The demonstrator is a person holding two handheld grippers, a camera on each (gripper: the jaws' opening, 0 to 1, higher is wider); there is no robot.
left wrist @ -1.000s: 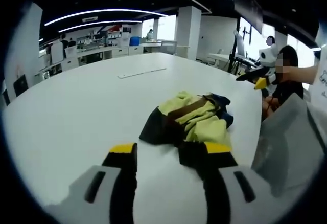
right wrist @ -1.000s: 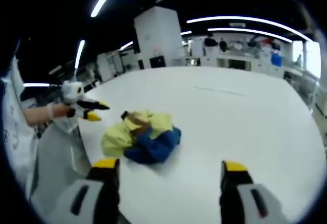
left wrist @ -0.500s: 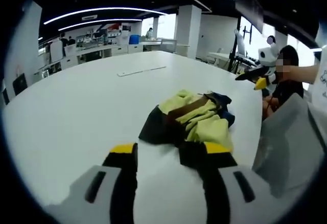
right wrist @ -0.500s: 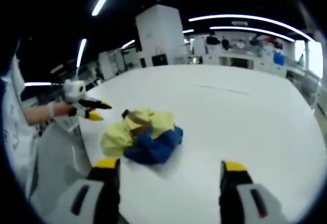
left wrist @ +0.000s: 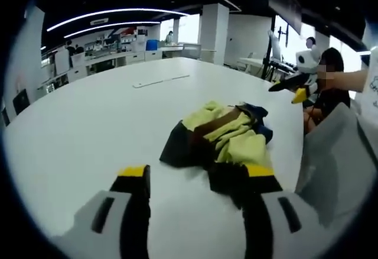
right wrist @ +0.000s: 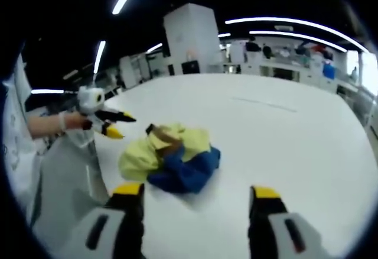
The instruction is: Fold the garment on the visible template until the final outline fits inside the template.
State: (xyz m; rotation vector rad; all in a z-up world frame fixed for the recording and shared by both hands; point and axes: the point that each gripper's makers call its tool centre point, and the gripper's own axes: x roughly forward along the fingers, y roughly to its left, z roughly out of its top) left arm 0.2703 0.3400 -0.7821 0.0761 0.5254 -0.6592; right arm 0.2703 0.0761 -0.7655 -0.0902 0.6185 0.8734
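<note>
I am working over a large white table (left wrist: 88, 123) in an open-plan office with strip lights overhead. My left gripper (left wrist: 198, 179) hangs low over the table, jaws spread wide and holding nothing. The crumpled garment (left wrist: 220, 138), yellow, dark blue and brown, lies just ahead of it, toward its right jaw, which overlaps the near edge of the cloth. In the right gripper view, the right gripper (right wrist: 195, 197) also stands wide apart and empty, with the garment (right wrist: 171, 158) ahead, toward its left jaw. The heap lies between the two grippers, with the left one looking nearer. I cannot make out a template.
</note>
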